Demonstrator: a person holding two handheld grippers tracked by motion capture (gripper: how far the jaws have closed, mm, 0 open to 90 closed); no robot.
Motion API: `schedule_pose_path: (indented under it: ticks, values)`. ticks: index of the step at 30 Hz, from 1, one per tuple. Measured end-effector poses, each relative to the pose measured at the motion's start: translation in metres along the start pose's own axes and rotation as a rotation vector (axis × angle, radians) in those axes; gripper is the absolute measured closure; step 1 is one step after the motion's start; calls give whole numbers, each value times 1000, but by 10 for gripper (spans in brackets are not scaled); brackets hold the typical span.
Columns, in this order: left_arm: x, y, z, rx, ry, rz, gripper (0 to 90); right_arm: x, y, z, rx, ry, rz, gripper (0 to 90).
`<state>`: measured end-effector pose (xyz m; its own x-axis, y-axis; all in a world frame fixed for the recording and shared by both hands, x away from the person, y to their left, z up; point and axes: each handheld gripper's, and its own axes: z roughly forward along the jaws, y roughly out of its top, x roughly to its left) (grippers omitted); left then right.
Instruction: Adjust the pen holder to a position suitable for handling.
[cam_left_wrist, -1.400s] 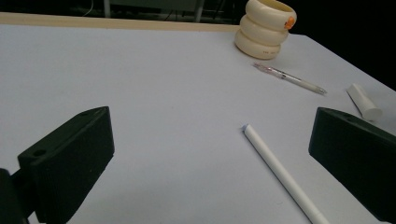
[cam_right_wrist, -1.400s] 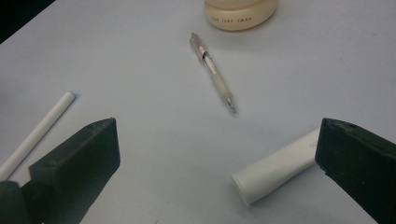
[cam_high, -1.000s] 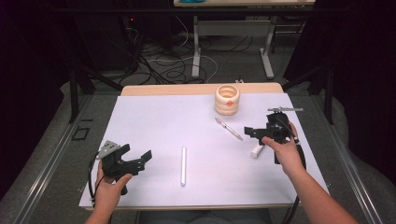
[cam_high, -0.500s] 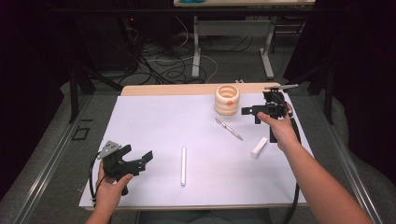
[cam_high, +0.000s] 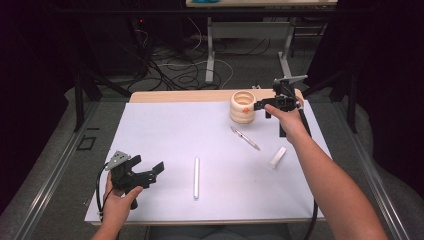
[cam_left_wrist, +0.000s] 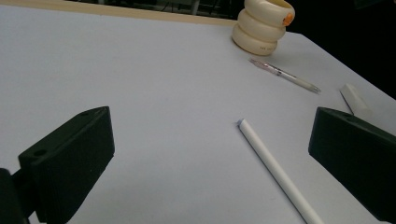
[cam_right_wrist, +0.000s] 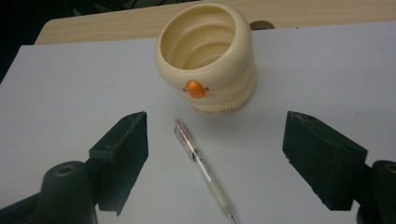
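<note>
Your right gripper has swung up beside the cream cup, fingers spread empty above the pen.

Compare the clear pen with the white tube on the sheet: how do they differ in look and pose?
The pen is clear and slim, with a pointed tip; the white tube is opaque, plain and blunt-ended. In the high view the pen lies slanted, close to the cream holder, while the tube lies nearly straight front to back, nearer the left gripper. Both lie flat on the white sheet, untouched.
</note>
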<state>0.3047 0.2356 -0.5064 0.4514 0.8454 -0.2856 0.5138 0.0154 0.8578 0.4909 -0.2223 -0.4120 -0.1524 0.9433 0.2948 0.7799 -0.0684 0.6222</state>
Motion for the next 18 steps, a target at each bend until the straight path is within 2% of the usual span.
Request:
schedule_pose_path:
  ticks: [5,12,13,15,18]
  values:
    - [0,0,0,0,-1,0,4,11,10,9,-13,-16,-34,318]
    - [0,0,0,-1,-2,1,4,17,20,24,-7,-21,-96,381]
    - [0,0,0,-2,-3,1,4,18,21,25,-9,-19,-100,384]
    - [0,0,0,0,-4,1,4,19,23,30,-10,17,-117,386]
    - [1,0,0,1,-4,-1,4,21,25,36,-18,27,-141,416]
